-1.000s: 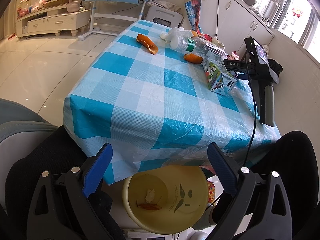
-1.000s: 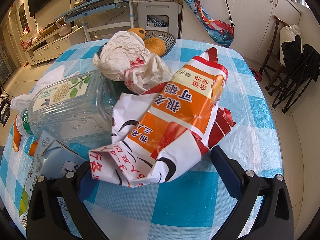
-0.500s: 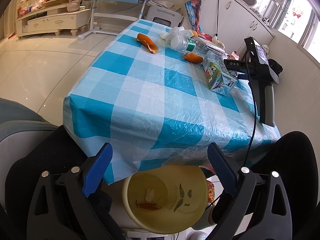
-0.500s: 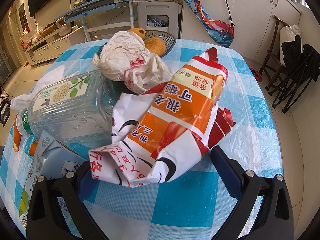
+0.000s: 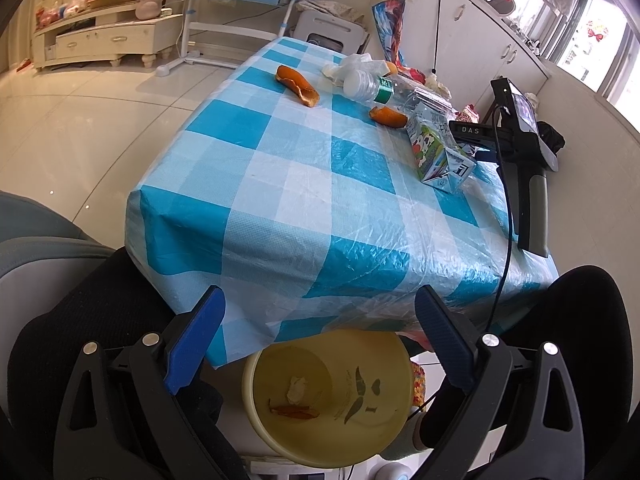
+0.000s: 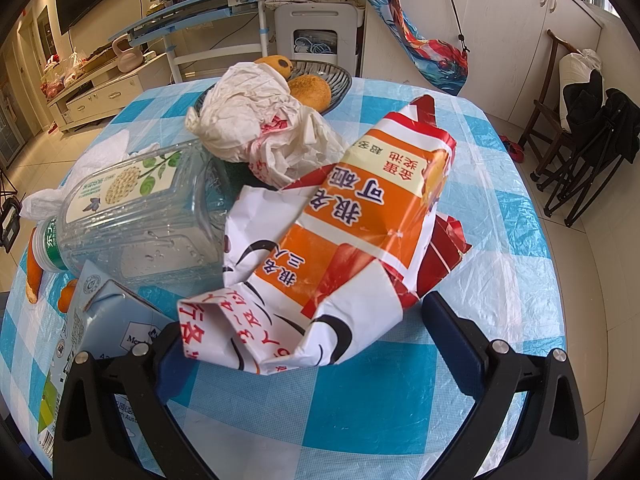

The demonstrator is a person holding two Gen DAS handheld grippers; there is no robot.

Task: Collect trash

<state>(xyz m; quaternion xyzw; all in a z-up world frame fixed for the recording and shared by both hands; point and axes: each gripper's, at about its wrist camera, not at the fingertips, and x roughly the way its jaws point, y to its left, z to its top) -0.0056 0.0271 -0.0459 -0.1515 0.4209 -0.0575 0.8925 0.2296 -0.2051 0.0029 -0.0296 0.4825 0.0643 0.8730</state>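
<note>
**Trash spread on the checked counter, yellow bin below its edge**

The left gripper (image 5: 318, 340) hangs over the near edge of the counter (image 5: 320, 200), its 2 blue-padded fingers (image 5: 196, 336) spread wide with nothing between them. Directly beneath sits a yellow bin (image 5: 332, 396) holding a few scraps. Farther along the blue-and-white cloth lie 2 orange peels (image 5: 297, 85), a clear plastic bottle (image 5: 372, 88) on its side and a milk carton (image 5: 438, 152).

The right gripper (image 6: 304, 336) points down at a crumpled orange-and-white snack bag (image 6: 340, 248). The bag's near end lies between its fingers (image 6: 456, 344), which stand apart; the left finger is hidden behind the bag, so I cannot tell whether it touches. Just beside the bag are the bottle (image 6: 132, 216), the carton (image 6: 100, 320) and a wadded white plastic bag (image 6: 256, 128) resting against a dish (image 6: 340, 80) of 2 round buns.
</note>
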